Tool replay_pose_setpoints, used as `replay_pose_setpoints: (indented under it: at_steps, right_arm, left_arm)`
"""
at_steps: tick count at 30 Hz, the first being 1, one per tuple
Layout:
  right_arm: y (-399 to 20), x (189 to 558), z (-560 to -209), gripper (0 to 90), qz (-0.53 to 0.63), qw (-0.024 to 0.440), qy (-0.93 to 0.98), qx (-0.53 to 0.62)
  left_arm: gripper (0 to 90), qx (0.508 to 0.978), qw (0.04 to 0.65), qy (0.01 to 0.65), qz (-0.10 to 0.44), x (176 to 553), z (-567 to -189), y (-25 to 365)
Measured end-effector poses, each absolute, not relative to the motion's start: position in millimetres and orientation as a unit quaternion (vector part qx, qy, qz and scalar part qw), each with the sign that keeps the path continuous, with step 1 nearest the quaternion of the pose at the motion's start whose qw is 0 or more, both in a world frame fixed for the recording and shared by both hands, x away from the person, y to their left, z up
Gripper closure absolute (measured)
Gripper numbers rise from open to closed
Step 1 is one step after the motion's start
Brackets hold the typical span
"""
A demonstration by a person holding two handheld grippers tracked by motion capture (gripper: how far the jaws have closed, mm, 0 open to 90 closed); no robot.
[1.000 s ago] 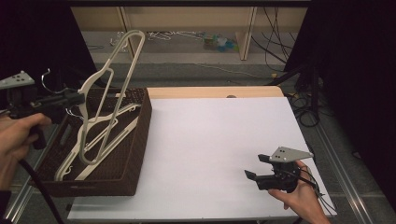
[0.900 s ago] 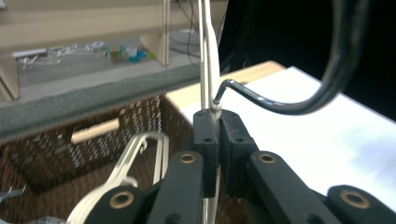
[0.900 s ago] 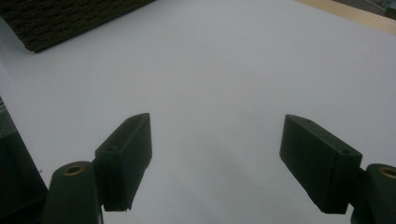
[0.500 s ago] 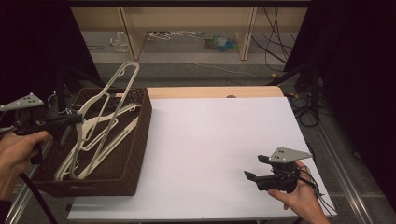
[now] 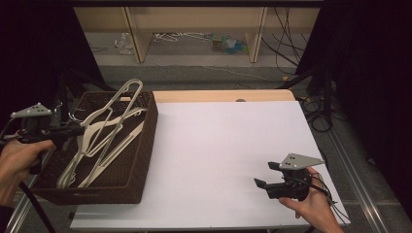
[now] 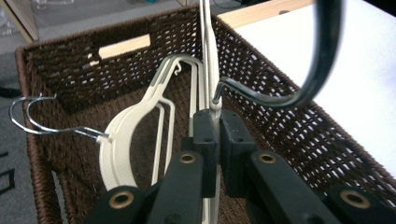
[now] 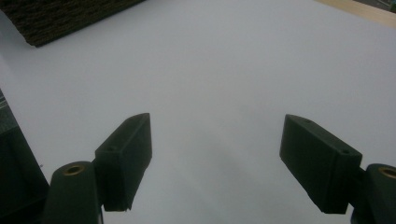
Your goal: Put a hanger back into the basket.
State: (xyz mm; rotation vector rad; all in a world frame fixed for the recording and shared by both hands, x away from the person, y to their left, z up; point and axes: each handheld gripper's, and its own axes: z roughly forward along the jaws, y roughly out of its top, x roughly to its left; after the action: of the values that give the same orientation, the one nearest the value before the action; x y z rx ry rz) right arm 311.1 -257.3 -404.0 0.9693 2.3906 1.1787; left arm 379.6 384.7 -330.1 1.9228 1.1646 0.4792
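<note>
A dark brown wicker basket [image 5: 143, 145] stands at the table's left end with several cream hangers in it. My left gripper [image 5: 77, 130] reaches in over its left rim, shut on a cream hanger [image 5: 137, 81] that leans up out of the basket toward the back. In the left gripper view the jaws of the left gripper [image 6: 213, 122] pinch that hanger [image 6: 208, 60] at its neck, just below its dark hook [image 6: 322, 60]. Another cream hanger [image 6: 122, 140] with a silver hook lies on the basket floor. My right gripper [image 5: 262, 183] hovers open over the white tabletop [image 5: 228, 141] at the front right, nothing between the jaws [image 7: 215, 154].
The basket wall [image 6: 289, 116] borders the white surface. A wooden strip [image 5: 218, 95] runs along the table's far edge. Behind it stand wooden shelf legs [image 5: 133, 34], with cables and small items on the floor. Black curtains hang on both sides.
The left gripper has come down toward the basket with the hanger, which now leans lower and deeper among the others. The right gripper has stayed where it was.
</note>
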Motion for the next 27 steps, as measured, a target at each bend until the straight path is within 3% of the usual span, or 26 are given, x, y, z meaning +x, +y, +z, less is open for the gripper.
replay_pose_setpoints:
  at_steps: [27]
  right_arm:
    - [-261.7,310.7,-404.0,26.3,0.41,0.149,0.831,0.345]
  left_arm:
    - [85.7,0.803,0.38,0.424,0.174,413.4,-342.8,389.8]
